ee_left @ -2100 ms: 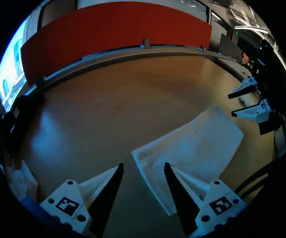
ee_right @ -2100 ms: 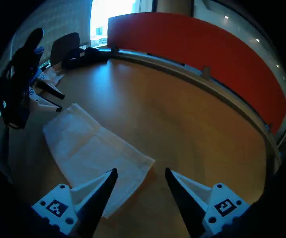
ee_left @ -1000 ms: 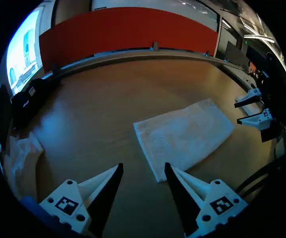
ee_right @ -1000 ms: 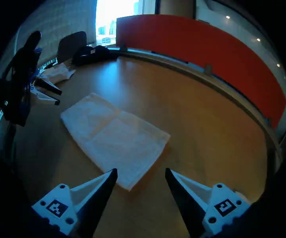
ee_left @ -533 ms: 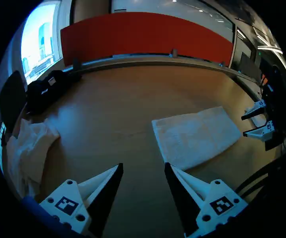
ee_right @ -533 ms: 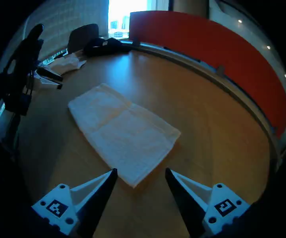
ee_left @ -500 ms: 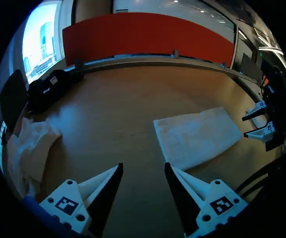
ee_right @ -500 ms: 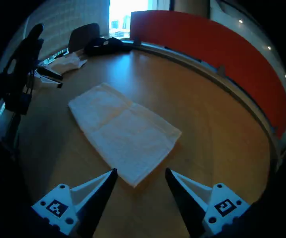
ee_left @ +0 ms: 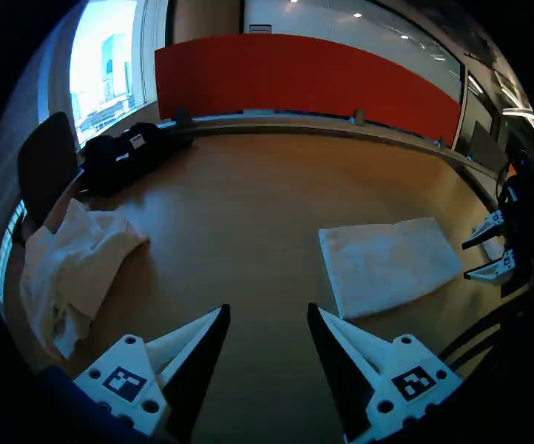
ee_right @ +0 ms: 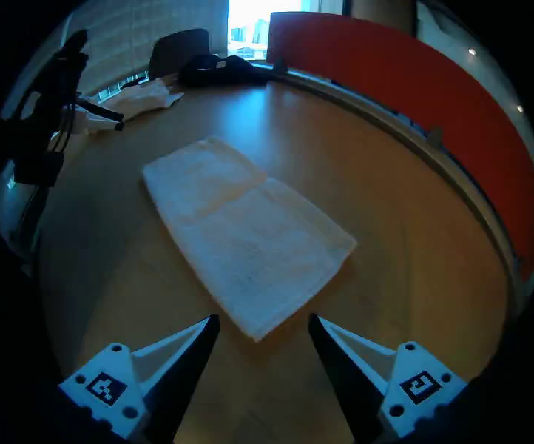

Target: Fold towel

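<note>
So the towel (ee_right: 245, 229) was lying flat on the wooden bench (ee_right: 415, 244), already in a tidy rectangle. A line ran across its middle where one layer seemed to end on top of another.

Neither gripper had hold of it. The right gripper (ee_right: 262, 317) hovered with its fingers spread and nothing between them, and the towel's nearest corner sat just in front of the gap. The left gripper (ee_left: 267, 306) was spread wide and empty too, aimed at bare bench. The towel was off to its right, and a crumpled cloth (ee_left: 75, 274) was off to its left, well apart from the towel. A black bag (ee_left: 126, 155) sat further back by the red panel (ee_left: 304, 74).

Best guess: one fold was in and another halving was probably left, though it could honestly pass as done. If another fold was the plan, the trick would be to grab both corners of one short edge, one per gripper. Each pinch should catch every layer so the bottom one doesn't get left behind. The left gripper would need to swing round to face the towel first.

After that, lift just enough to clear, carry the edge over in step, and line it up with the opposite edge before letting go. Cloth like that probably sags and drags, so uneven hands would skew the stack.
</note>
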Demonstrator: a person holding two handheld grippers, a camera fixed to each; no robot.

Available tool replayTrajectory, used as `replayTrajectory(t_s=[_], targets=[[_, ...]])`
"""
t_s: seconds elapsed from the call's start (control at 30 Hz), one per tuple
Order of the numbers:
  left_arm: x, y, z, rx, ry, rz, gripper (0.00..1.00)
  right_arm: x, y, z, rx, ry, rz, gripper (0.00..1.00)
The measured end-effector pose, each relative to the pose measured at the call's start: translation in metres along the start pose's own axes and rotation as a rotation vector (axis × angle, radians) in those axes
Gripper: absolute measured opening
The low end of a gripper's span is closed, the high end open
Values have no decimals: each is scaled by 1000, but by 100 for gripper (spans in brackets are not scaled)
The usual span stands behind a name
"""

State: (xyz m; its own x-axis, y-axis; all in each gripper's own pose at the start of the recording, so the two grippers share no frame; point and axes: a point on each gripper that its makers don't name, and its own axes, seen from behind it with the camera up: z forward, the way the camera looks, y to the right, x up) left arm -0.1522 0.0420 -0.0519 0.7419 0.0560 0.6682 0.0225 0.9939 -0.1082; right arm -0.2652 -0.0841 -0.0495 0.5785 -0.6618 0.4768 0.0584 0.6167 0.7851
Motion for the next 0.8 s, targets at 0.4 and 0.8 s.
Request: replayTrajectory(t_s=[0.4, 0.8], targets=[[-3, -10, -8, 22, 10, -19, 77, -13, -3, 5, 27, -35, -2, 65], [-9, -17, -11, 29, 5, -19, 77, -18, -9, 10, 44, -52, 12, 48]])
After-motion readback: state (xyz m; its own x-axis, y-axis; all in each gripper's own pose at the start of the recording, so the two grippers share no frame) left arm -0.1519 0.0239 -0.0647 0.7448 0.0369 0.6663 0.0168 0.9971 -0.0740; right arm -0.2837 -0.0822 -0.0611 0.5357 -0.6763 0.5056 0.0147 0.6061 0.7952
